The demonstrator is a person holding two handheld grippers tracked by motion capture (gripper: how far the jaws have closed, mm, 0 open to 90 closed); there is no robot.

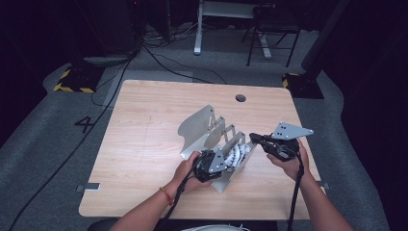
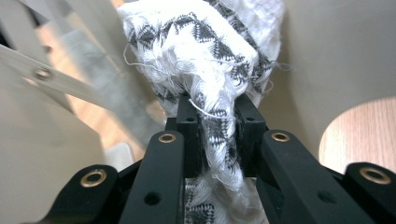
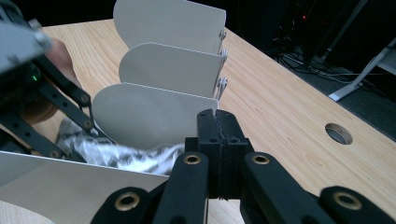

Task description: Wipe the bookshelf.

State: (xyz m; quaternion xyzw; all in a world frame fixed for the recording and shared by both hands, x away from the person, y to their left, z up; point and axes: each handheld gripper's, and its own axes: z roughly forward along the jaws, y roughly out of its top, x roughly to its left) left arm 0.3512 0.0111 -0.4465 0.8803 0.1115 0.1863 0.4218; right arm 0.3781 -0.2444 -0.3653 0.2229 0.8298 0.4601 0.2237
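Cloth (image 2: 205, 51) sits clamped in my left gripper (image 1: 215, 162), bunched ahead of its jaws inside the nearest slot of the metal rack (image 1: 197, 126), while my right gripper (image 3: 218, 140), pinched shut on nothing, waits just beside.

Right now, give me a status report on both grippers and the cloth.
Left gripper shut on cloth, in rack slot. Right gripper shut, empty, at rack's edge. Dividers crowd the cloth.
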